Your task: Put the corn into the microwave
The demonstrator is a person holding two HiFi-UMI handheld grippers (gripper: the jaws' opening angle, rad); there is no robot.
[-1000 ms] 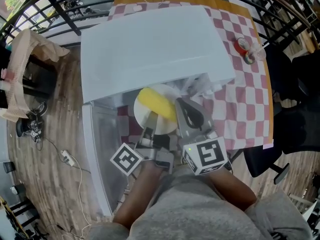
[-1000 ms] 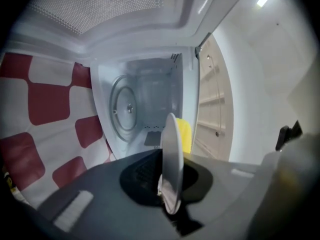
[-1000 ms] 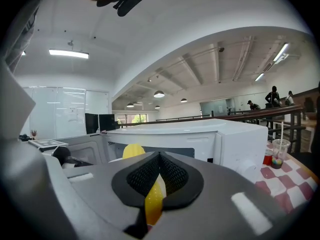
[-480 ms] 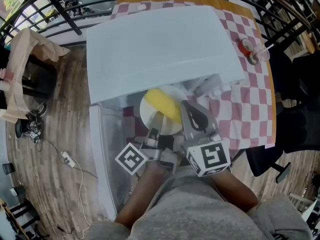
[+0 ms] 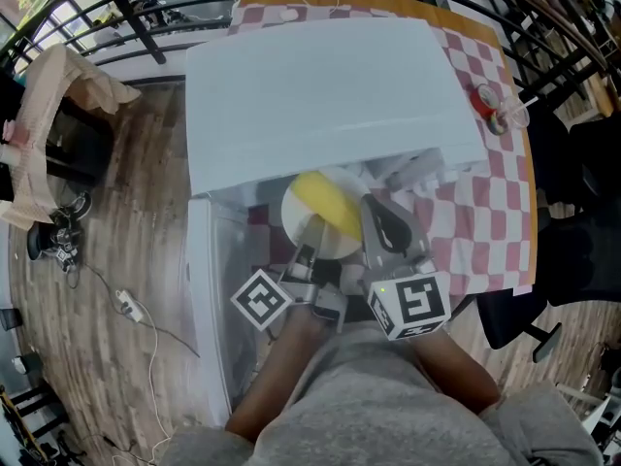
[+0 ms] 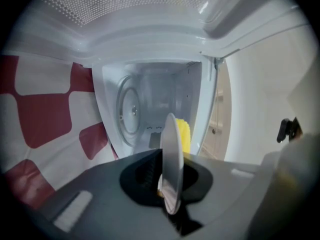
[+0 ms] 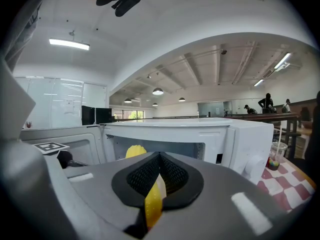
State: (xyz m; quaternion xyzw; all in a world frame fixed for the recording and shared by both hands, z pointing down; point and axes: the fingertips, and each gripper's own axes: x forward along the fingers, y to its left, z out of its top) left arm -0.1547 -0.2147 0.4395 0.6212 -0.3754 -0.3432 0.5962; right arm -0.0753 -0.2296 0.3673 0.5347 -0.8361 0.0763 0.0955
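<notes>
A yellow corn [image 5: 325, 202] lies on a white plate [image 5: 342, 246] at the open front of the white microwave [image 5: 330, 95]. My left gripper [image 5: 312, 229] is shut on the plate's near rim. In the left gripper view the plate [image 6: 172, 169] stands edge-on between the jaws, with the corn [image 6: 186, 136] behind it and the microwave's cavity [image 6: 160, 99] straight ahead. My right gripper [image 5: 374, 207] is shut just right of the plate; its own view shows only a thin yellow strip in the slit of the jaws [image 7: 159, 159], and the corn [image 7: 135, 151] beyond.
The microwave's door [image 5: 218, 289] hangs open to the left. The red-and-white checked tablecloth [image 5: 485, 202] carries a red roll and a clear cup [image 5: 490, 100] at the right. A round turntable [image 6: 131, 109] shows inside the cavity. Wooden floor with cables [image 5: 136, 309] lies left.
The plate with the corn has sunk slightly in my left gripper, still at the microwave's opening. The right gripper has stayed beside it.
</notes>
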